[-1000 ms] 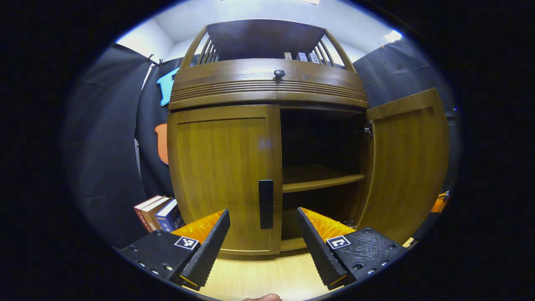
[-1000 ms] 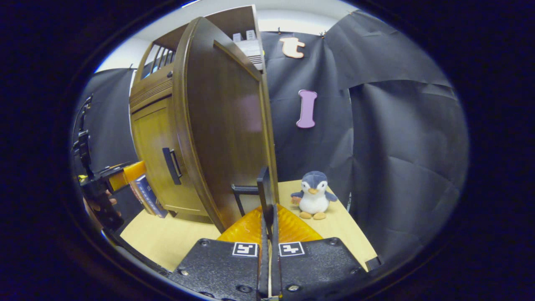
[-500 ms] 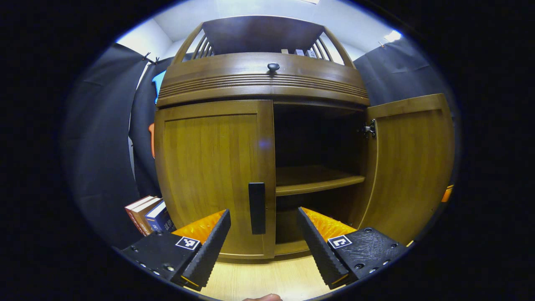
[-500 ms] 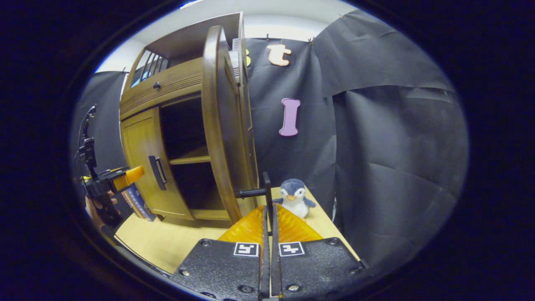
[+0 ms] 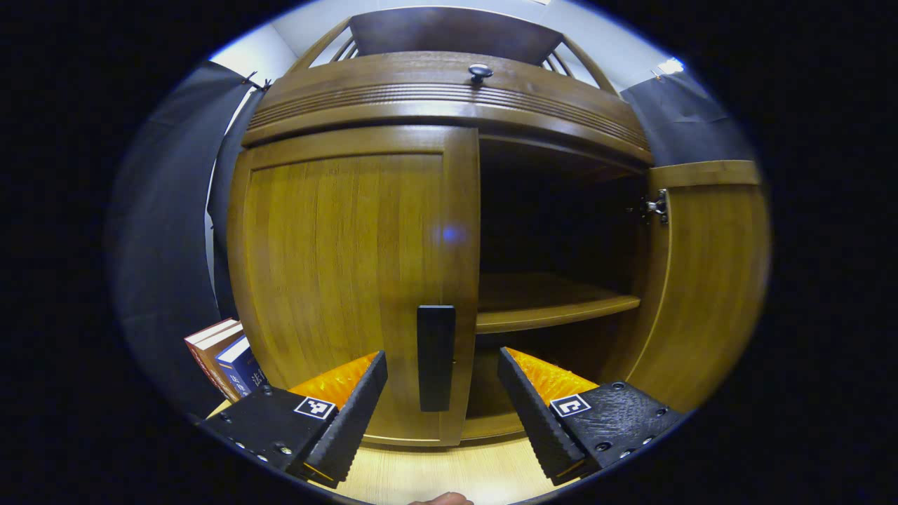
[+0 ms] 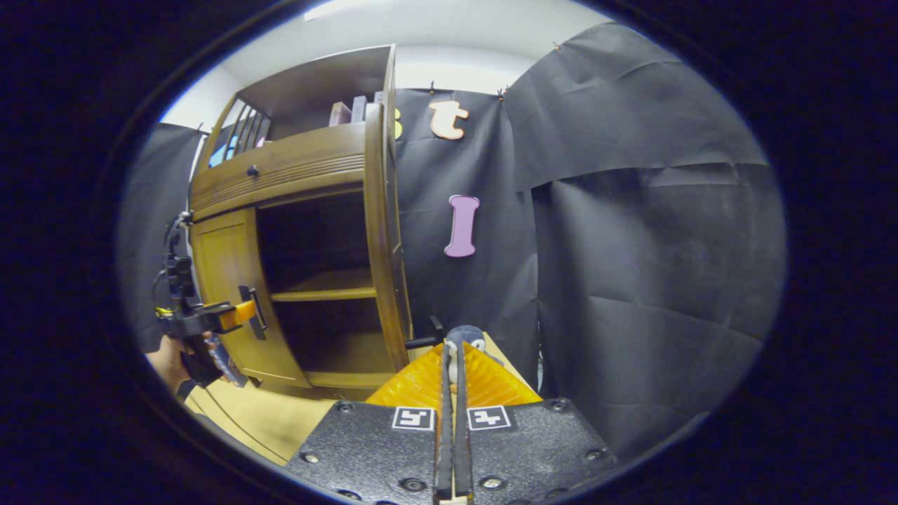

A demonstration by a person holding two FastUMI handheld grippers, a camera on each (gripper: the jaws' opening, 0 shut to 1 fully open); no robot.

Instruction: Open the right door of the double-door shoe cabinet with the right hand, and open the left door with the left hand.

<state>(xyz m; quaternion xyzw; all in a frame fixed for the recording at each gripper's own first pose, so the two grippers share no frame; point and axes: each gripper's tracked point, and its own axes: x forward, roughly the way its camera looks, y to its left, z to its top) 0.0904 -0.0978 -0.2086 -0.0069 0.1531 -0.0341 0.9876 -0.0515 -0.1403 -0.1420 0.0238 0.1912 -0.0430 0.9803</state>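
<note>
Left gripper view looks straight at the shoe cabinet (image 5: 449,105), with the left gripper (image 5: 442,396) held wide open, its two fingers apart to either side of the dark handle (image 5: 436,356) on the left door (image 5: 351,280). That handle stands upright between the fingers, ahead of them; whether either finger touches it I cannot tell. The left door is closed. To the right of these fingers the right door (image 5: 705,280) stands swung out, with the dark inside and a wooden shelf (image 5: 554,308) showing past it. Some books (image 5: 228,354) lean beside the cabinet to the left of the fingers.

Right gripper view shows the right gripper (image 6: 452,393) with its fingers pressed together on the right door's handle (image 6: 426,340), and the door's edge (image 6: 382,238) rising ahead of them. A toy penguin (image 6: 466,337) peeks just past the fingertips. Far off to the left a hand (image 6: 175,354) holds the left gripper (image 6: 242,314) near the closed door.
</note>
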